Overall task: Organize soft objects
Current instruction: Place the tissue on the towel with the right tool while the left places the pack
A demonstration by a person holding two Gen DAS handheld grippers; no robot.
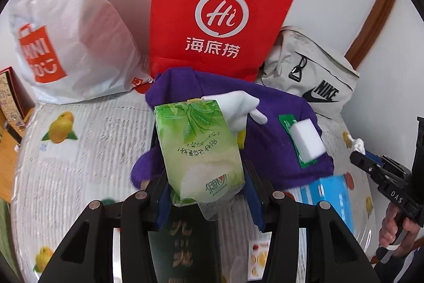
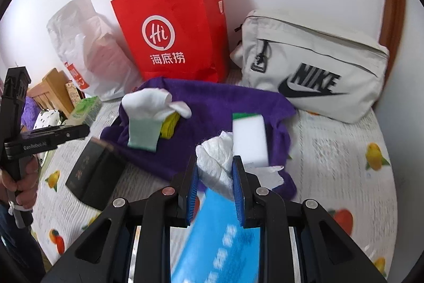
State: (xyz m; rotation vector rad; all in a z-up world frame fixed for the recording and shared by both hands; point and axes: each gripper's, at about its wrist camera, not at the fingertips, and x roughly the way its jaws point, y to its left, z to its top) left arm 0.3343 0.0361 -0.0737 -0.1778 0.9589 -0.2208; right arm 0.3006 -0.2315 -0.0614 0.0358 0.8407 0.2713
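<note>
Left wrist view: left gripper (image 1: 204, 177) is clamped on a green tissue pack (image 1: 200, 150), long axis running straight out along the fingers, toward the red paper bag (image 1: 212, 7). Right gripper (image 2: 215, 177) is pinching a crumpled white tissue (image 2: 216, 161), which sticks up out of a blue tissue box (image 2: 217, 238) just under the jaws.

Key relation: both loads point at the purple towel (image 2: 212, 102), which lies directly in front of the red bag. On the towel: a white glove (image 2: 151, 108) over a yellow item, left side; a white sponge block (image 2: 250, 139), right side, right beside the tissue tip. The right gripper is nearer the sponge, the left nearer the glove.

My read: both hands are carrying, not placing yet. Target spot unclear from here.

Left of the red bag, a white plastic shopping bag (image 2: 87, 49); right of it, a grey pouch (image 2: 315, 68). A dark box (image 2: 92, 174) sits in front of the towel's left edge.

Surface: quilted white cover with fruit print (image 2: 344, 150), against a white wall.
</note>
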